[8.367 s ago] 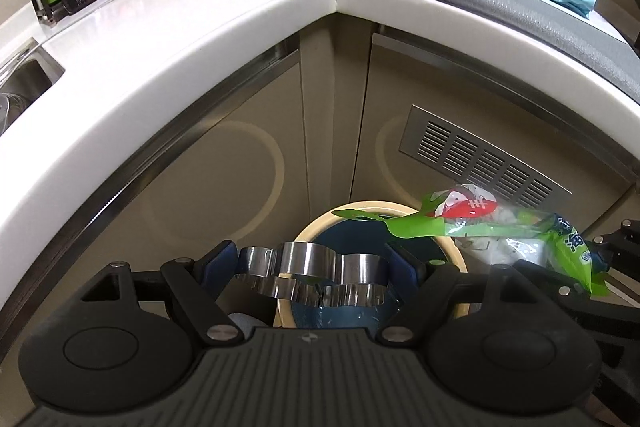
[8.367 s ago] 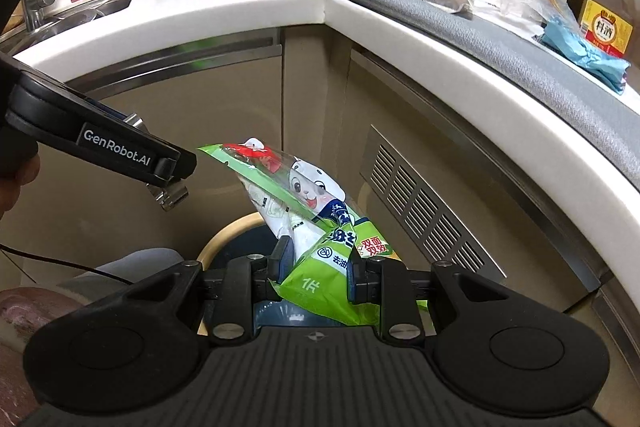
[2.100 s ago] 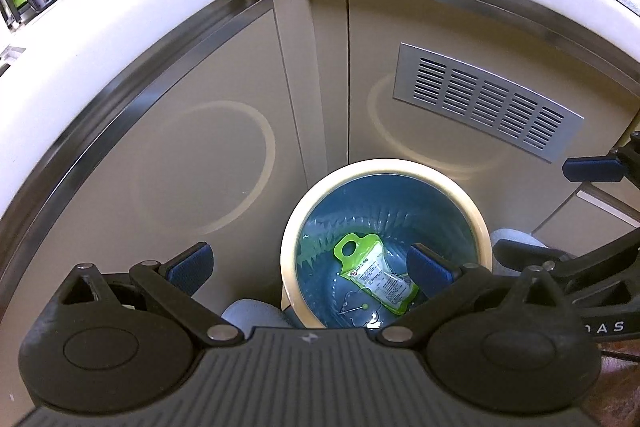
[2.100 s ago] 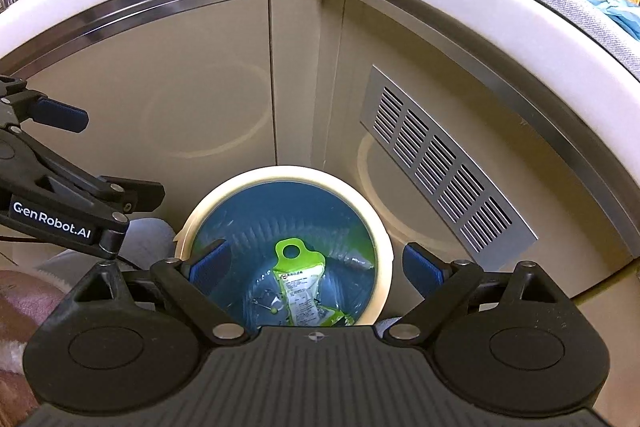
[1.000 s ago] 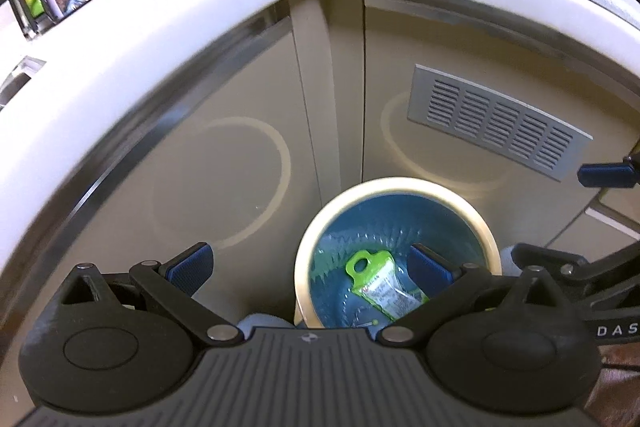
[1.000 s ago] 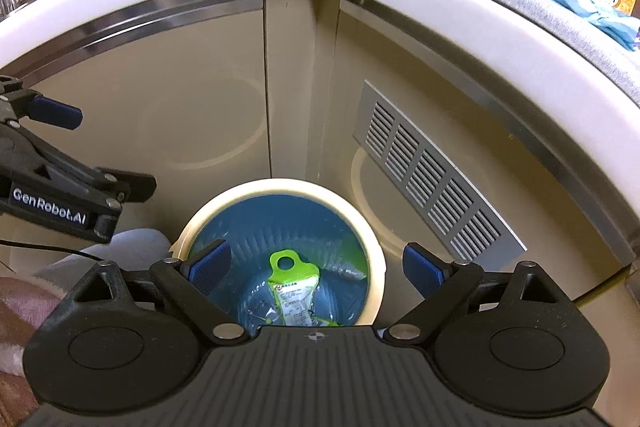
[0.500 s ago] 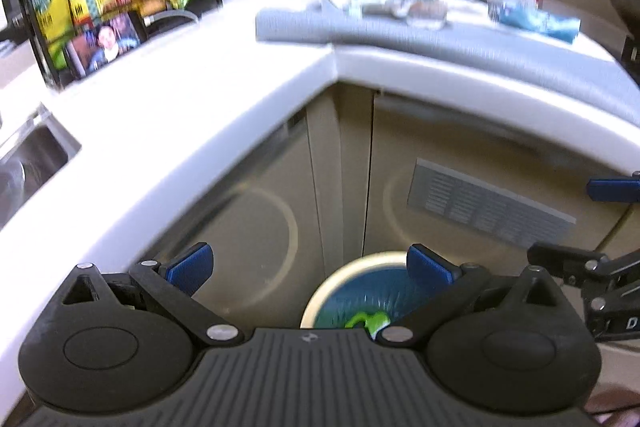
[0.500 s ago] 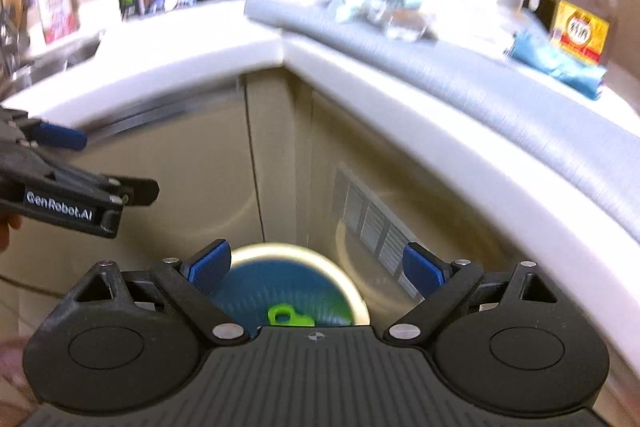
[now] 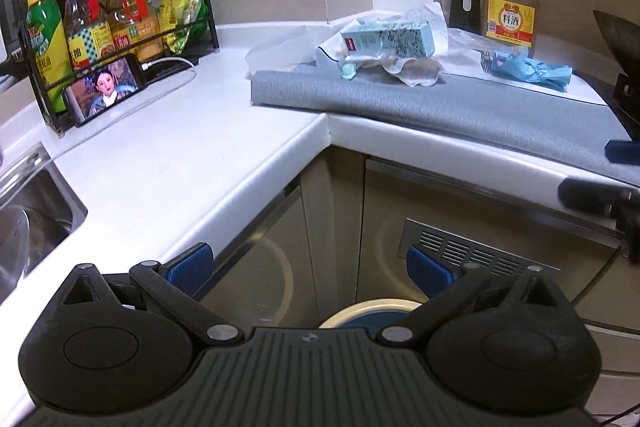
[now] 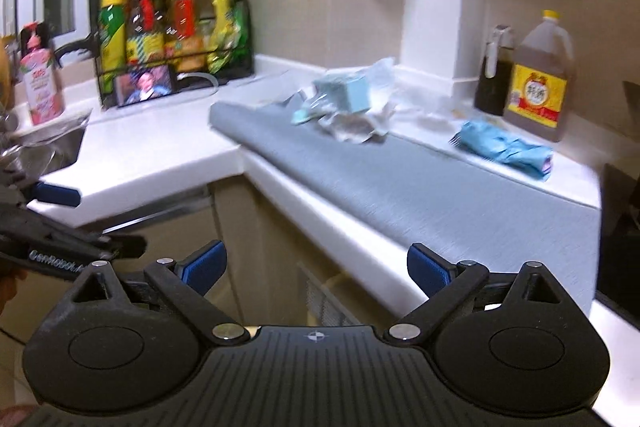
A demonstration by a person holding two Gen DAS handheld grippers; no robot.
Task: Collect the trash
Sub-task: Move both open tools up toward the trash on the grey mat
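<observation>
Crumpled blue wrapper (image 9: 530, 70) on woven mat (image 9: 440, 103)

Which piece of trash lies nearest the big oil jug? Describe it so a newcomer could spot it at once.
Find the grey mat along the right-hand counter, then the large amber jug with a yellow label behind it. Just in front of the jug lies a crumpled light-blue plastic wrapper, alone; the other litter is a pale heap further left.
</observation>
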